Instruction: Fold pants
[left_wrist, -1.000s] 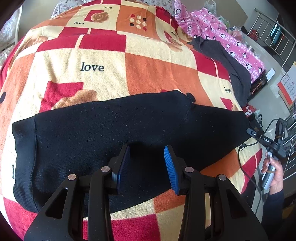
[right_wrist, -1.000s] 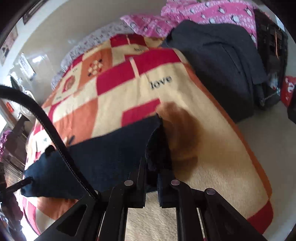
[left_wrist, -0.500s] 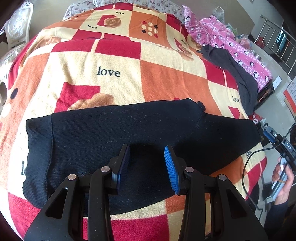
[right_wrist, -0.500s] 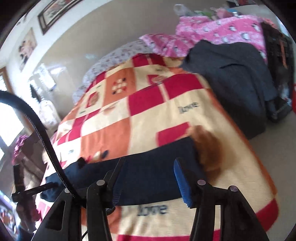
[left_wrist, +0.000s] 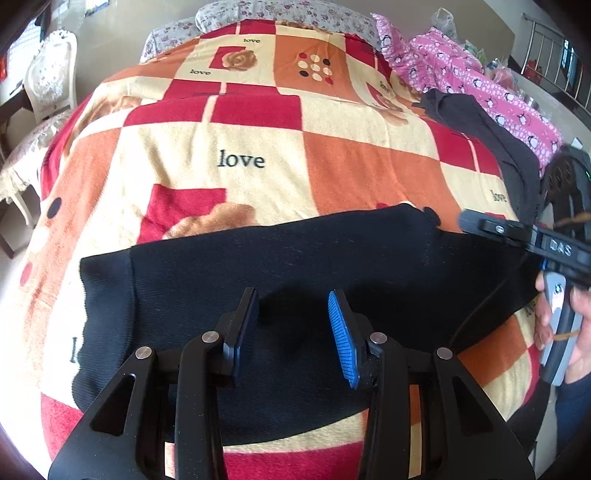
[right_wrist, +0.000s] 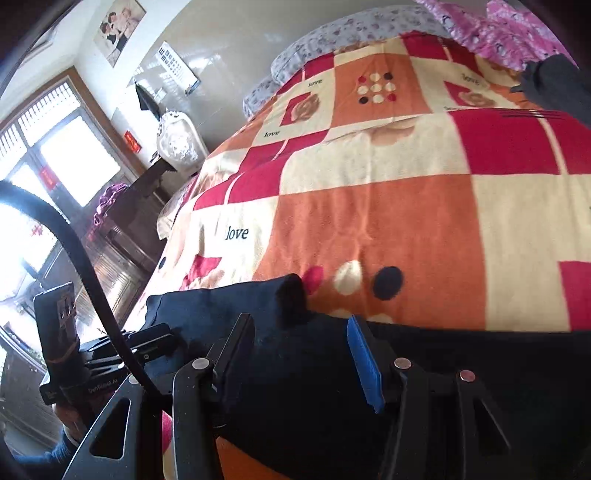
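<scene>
Bedroom scene: bed covered by a checked blanket (left_wrist: 236, 144) in red, orange and cream, printed "love" and roses. Black pants (left_wrist: 280, 258) lie flat across the near part of the bed, folded lengthwise into a long band.

Left tool (left_wrist: 293, 328): jaws part-open, nothing between them. Blue ribbed pad (left_wrist: 341, 338) on its right finger. It hovers tilted down over the near middle of the pants; contact with the cloth cannot be confirmed. Pants extend to either side of it, a ribbed band at the far-left end.

Right tool (right_wrist: 301, 354): jaws have just been opening and now stand apart, with no cloth between the pads. It sits low over the pants; black fabric fills the space below and behind the fingers. A folded corner of the pants rises just ahead of it, between the fingers.

Seen from the left tool, the right tool enters at the right edge, held in a hand (left_wrist: 572, 328). Beyond and right of it: a dark grey garment (left_wrist: 491, 125) and pink penguin-print bedding (left_wrist: 476, 74). A white chair (left_wrist: 48, 81) stands far left of the left tool.
</scene>
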